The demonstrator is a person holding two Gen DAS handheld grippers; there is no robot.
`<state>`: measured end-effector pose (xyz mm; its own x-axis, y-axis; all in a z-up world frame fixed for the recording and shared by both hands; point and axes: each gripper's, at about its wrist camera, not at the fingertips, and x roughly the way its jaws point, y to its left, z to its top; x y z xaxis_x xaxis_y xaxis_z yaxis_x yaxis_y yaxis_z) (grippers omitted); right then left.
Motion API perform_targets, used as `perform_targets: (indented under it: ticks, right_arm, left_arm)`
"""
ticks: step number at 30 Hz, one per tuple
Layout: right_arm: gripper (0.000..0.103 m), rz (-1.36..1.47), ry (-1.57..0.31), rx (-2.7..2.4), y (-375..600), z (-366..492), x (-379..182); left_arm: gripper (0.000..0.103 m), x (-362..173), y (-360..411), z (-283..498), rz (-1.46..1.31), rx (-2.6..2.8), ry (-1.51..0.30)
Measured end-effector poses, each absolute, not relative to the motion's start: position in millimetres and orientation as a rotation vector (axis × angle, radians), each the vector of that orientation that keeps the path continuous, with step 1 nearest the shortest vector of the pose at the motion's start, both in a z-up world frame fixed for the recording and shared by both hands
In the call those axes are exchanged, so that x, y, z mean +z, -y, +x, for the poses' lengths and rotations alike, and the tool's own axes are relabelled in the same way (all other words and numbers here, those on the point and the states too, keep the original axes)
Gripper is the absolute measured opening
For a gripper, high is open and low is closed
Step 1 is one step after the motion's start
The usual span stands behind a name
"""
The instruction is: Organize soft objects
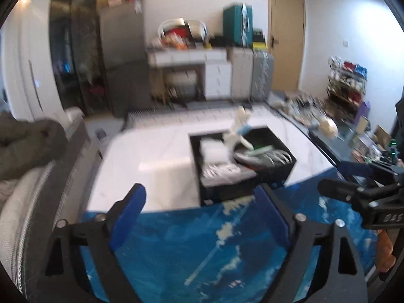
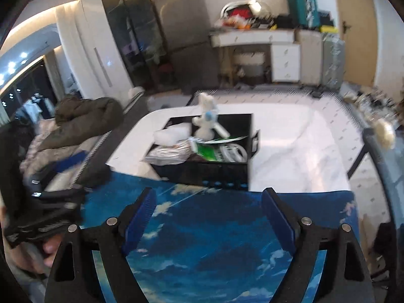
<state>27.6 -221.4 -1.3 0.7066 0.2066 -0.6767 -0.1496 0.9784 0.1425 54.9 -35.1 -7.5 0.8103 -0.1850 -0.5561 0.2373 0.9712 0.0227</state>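
Note:
A black open box [image 1: 265,176] [image 2: 217,169] sits on a white table [image 1: 151,156] [image 2: 298,151]. It holds a white plush toy with a blue collar [image 1: 238,130] [image 2: 205,121], white soft packs [image 1: 214,151] [image 2: 174,132], and a green-and-white packet [image 2: 214,151]. My left gripper [image 1: 199,209] is open and empty, above a blue sky-print mat [image 1: 202,252] in front of the box. My right gripper [image 2: 208,214] is open and empty over the same mat [image 2: 214,240]. Each gripper shows at the edge of the other's view [image 1: 358,189] [image 2: 50,202].
A sofa with an olive jacket [image 1: 27,144] [image 2: 85,116] lies left of the table. A fridge [image 1: 123,58], a cluttered white desk [image 1: 192,55], suitcases [image 1: 252,73] and a door [image 1: 285,38] stand at the back. A cluttered low shelf [image 1: 341,136] runs along the right.

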Motion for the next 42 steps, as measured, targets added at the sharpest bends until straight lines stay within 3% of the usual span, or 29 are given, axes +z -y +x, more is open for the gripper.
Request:
perform_targets:
  ticks: [2,5,13,22,42]
  right_arm:
    - [0.086,0.07,-0.735,0.192,220.7,20.5,-7.9]
    - [0.086,0.067,-0.687,0.218,226.4,13.1,-8.3]
    - [0.093,0.01,-0.486,0.134,240.1,-25.4,-13.9]
    - [0.093,0.045,-0.503,0.164,255.8,-30.0,-27.4]
    - [0.093,0.001,-0.464,0.227,246.2,-35.3,-26.8]
  left_arm:
    - [0.092,-6.3,32.9,44.6,0.124,-0.22,-0.521]
    - [0.103,-4.6,23.5,33.3,0.11,-0.188,-0.453]
    - [0.103,-8.2,16.9,8.9,0.103,-0.177,-0.346]
    - [0.103,-41.1,11.6,6.5,0.048,-0.157,-0.423]
    - [0.103,-43.6,6.3,-3.0,0.032,-0.167,-0.399]
